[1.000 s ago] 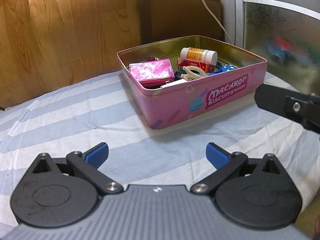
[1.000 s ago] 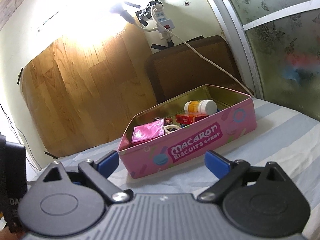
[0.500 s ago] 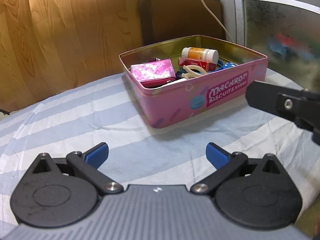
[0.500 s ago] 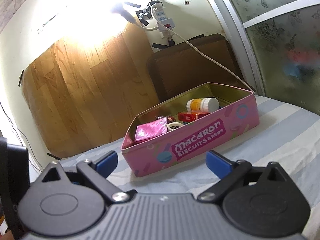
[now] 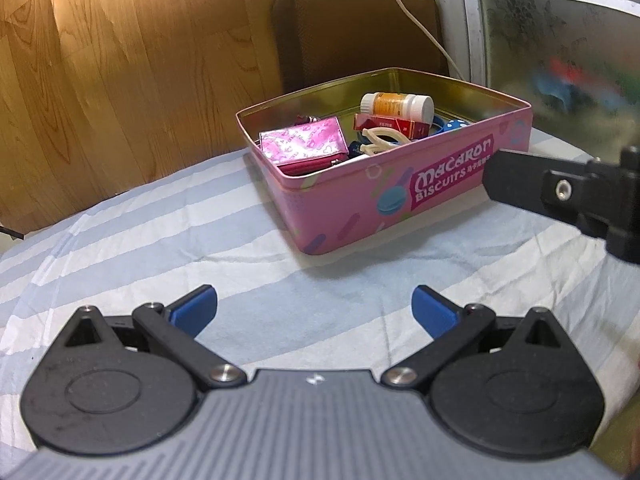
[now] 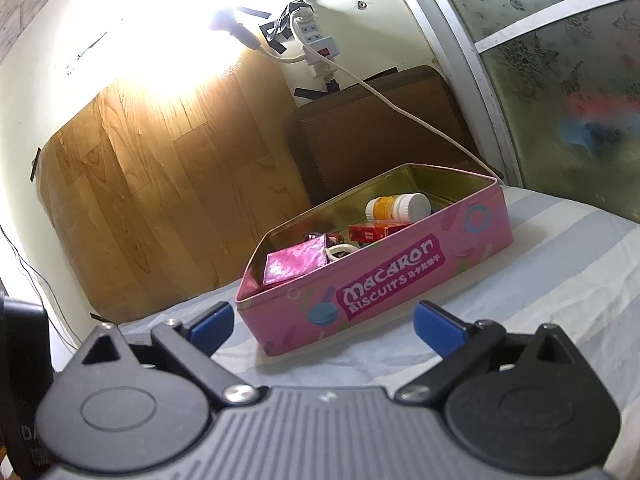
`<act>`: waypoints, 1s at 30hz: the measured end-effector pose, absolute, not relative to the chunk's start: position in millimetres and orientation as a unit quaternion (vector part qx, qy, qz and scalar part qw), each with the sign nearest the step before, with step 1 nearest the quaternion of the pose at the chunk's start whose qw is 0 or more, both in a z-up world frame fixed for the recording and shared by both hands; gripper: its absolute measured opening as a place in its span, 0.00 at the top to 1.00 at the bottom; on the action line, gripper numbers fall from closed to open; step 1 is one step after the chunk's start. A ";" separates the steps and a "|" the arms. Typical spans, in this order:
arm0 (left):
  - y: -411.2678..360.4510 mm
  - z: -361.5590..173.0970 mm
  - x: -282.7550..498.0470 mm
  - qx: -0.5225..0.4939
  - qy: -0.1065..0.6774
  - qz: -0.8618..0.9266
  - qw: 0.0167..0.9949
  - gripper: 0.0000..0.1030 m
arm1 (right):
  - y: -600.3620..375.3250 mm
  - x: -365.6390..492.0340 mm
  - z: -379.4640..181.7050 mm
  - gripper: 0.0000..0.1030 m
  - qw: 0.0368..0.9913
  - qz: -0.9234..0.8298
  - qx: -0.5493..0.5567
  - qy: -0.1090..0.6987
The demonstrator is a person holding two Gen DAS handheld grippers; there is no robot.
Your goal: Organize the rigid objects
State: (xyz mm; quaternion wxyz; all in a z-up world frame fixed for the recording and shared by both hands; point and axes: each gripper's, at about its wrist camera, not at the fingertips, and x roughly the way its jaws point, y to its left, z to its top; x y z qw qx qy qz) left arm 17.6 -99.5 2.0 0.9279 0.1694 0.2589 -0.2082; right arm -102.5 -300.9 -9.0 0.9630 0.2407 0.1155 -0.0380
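Left gripper (image 5: 315, 307) wide, empty; right gripper (image 6: 323, 325) wide, empty, both short of pink tin (image 5: 400, 196) holding bottle (image 5: 396, 105), pink wallet (image 5: 304, 145).

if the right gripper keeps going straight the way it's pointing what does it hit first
Most likely the near side wall of the pink tin, which sits straight ahead of the open right gripper; depth is hard to judge.

1. A biscuit tin (image 5: 394, 196) sits on a striped cloth (image 5: 160, 248), a chair back (image 5: 352, 28) behind it
2. Inside, a wallet (image 5: 304, 146) lies left, a bottle (image 5: 396, 105) rests on a flat box (image 5: 390, 124) right
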 end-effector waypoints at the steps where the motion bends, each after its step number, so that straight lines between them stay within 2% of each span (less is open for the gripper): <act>1: -99.3 2.3 17.3 0.170 0.257 -0.208 0.928 0.00 | -300.9 -102.6 -8.9 0.03 0.963 -0.038 0.241 0.115; 30: -98.6 4.9 16.7 0.166 0.258 -0.206 0.929 0.00 | -301.4 -104.2 -8.6 0.01 0.963 -0.041 0.243 0.110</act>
